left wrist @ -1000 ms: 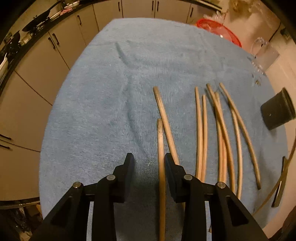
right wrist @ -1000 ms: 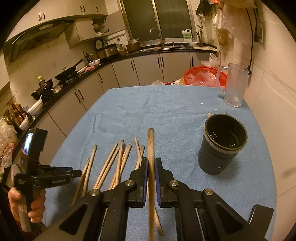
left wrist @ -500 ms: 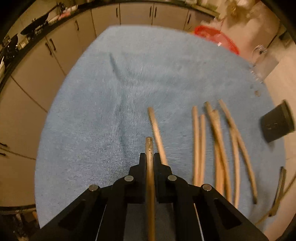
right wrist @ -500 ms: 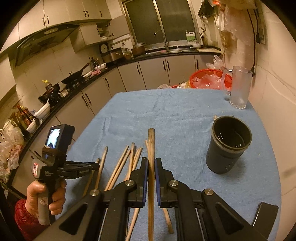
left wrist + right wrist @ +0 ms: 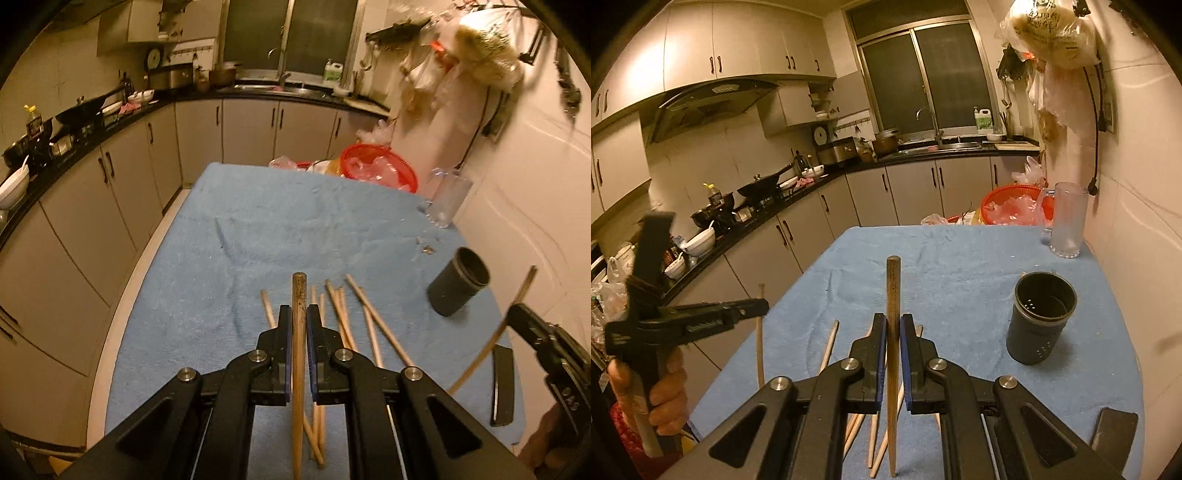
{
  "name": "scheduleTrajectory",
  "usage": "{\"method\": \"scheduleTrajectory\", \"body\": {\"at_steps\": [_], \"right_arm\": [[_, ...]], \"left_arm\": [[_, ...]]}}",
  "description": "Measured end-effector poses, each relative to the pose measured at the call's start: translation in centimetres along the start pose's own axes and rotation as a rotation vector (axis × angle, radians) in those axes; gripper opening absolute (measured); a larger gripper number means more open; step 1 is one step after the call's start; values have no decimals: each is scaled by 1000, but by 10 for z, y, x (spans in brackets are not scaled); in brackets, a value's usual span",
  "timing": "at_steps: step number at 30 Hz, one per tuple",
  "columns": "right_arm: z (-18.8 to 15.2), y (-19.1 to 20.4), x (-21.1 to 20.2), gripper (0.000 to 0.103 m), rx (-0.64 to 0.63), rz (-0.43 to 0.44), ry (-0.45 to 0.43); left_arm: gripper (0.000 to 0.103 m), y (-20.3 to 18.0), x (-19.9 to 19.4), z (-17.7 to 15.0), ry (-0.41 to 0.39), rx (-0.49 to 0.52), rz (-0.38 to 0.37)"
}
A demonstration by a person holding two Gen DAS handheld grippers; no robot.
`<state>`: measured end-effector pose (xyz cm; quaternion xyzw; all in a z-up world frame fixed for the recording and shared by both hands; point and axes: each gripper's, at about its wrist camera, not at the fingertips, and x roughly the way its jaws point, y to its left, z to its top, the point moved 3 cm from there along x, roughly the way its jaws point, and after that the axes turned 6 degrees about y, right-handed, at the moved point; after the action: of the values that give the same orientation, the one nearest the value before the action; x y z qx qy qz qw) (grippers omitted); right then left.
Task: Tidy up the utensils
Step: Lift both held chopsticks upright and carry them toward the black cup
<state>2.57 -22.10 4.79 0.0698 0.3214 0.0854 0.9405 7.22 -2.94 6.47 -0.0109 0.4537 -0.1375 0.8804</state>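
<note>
My left gripper (image 5: 298, 314) is shut on a wooden chopstick (image 5: 298, 350) and holds it lifted above the blue towel (image 5: 277, 229). Several more chopsticks (image 5: 364, 317) lie loose on the towel just beyond it. My right gripper (image 5: 893, 325) is shut on another chopstick (image 5: 894, 332), also raised. The dark perforated holder cup (image 5: 1039, 317) stands upright to the right of that gripper; in the left wrist view the cup (image 5: 458, 282) shows at the right. From the right wrist view I see the left gripper (image 5: 761, 306) at the left with its chopstick (image 5: 760, 343) hanging down.
A clear glass mug (image 5: 1067, 221) and a red basket (image 5: 1012, 206) stand at the table's far right by the wall. A flat black piece (image 5: 501, 384) lies at the towel's right edge. Cabinets and a countertop with pans (image 5: 764, 184) run along the left.
The left gripper closed on a chopstick on the towel, then lifted it and tilted upward. The right gripper rose a little, still holding its chopstick.
</note>
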Motion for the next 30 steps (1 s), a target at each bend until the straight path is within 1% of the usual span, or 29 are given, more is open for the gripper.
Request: {"method": "scheduleTrajectory", "body": {"at_steps": [2, 4, 7, 16, 26, 30], "right_arm": [[-1, 1, -5, 8, -1, 0, -9], [-1, 2, -11, 8, -2, 6, -20], [-3, 2, -18, 8, -4, 11, -38], [-3, -2, -31, 8, -1, 23, -67], [-4, -15, -43, 8, 19, 34, -88], [-4, -20, -48, 8, 31, 34, -100]], "left_arm": [[8, -4, -5, 1, -18, 4, 2], [8, -8, -5, 5, -23, 7, 1], [8, -11, -15, 2, -30, 14, -4], [7, -28, -24, 4, -50, 36, -4], [7, -45, -36, 8, -71, 66, -10], [7, -52, -37, 10, -67, 76, -15]]}}
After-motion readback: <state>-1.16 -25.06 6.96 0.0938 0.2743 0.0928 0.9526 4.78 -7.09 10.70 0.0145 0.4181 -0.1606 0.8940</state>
